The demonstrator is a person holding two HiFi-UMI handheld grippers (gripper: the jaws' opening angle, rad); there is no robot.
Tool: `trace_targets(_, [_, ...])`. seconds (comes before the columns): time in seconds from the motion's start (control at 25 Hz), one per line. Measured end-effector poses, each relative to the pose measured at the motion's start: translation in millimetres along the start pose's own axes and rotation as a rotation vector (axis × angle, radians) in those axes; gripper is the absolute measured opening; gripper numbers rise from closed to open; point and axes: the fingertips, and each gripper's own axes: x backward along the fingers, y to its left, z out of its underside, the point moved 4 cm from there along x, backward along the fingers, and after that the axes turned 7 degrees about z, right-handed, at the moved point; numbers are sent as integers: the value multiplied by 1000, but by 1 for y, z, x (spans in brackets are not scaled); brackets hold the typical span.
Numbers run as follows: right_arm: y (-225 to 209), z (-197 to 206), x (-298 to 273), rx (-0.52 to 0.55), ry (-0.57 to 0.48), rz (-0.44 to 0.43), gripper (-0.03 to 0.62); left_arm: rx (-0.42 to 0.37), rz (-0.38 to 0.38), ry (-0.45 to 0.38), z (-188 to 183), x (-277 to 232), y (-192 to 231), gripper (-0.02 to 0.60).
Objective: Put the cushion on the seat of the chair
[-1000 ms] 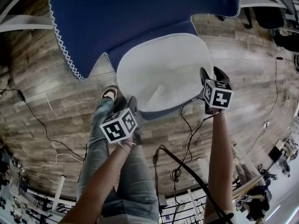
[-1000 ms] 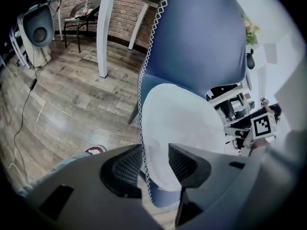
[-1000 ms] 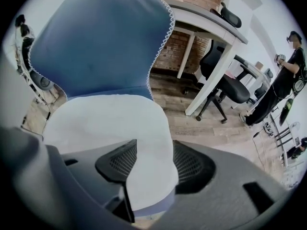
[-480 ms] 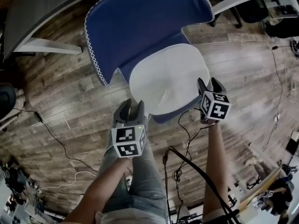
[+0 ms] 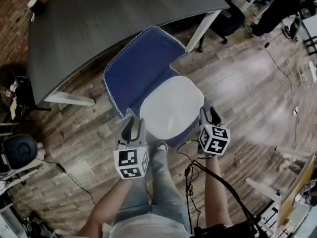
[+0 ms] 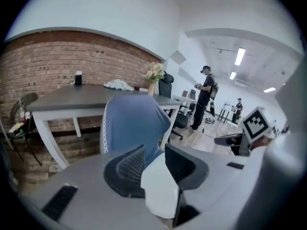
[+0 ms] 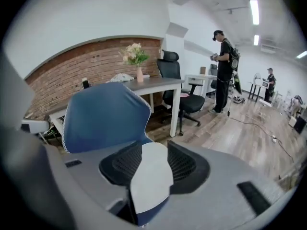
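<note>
The white cushion point(image 5: 171, 105) lies flat on the seat of the blue chair point(image 5: 141, 71), in front of its upright backrest. My left gripper point(image 5: 132, 125) hovers off the seat's near left edge, and my right gripper point(image 5: 209, 115) off its near right edge. Neither touches the cushion. Both sets of jaws are closing with nothing between the pads. In the left gripper view the cushion point(image 6: 160, 188) shows well beyond the gap of the gripper point(image 6: 156, 164). The right gripper view has the cushion point(image 7: 151, 176) beyond the gripper point(image 7: 153, 163) and the backrest point(image 7: 103, 116) behind.
A dark desk point(image 5: 99, 24) on white legs stands behind the chair, with a flower vase point(image 7: 139, 73) on it. A black office chair point(image 7: 180, 92) stands to its right. Cables point(image 5: 193, 165) trail over the wood floor. People point(image 7: 223, 68) stand far back.
Both grippers have drawn up and back from the cushion's edges, and their jaws have narrowed. The cushion stays flat on the seat. The head view has risen, showing the desk.
</note>
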Motion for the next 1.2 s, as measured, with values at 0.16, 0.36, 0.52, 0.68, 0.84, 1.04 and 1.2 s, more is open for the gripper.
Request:
trace_targets(0.16, [-10,-35,70,-4,-101,81,140,-152,58,-104,-72,37,-21,89])
trace_targets(0.36, [-29,-74,144,-38,-241,177,69,-229,76,-192,-140,70,-40,49])
trace_targets(0.52, [-45,-92,184,-109,-310,238,29,-167,96,-225,-173,77,-43,41])
trace_targets(0.68, [-61,-95,224,-177,-351,275,11,-132,144,-296,-204,92,-59,35])
trace_targets(0.84, [-80,-98,262,-237,-408,311,5,-152,165,-346,-229,102,-75,28])
trace_targets(1.04, [-94,-106,286,-262,-455,325,3,-162,185,-387,-250,102,-85,20])
trace_targets(1.2, [-99,-109,288,-261,-460,343,3,-184,208,-374,-253,93,-90,12])
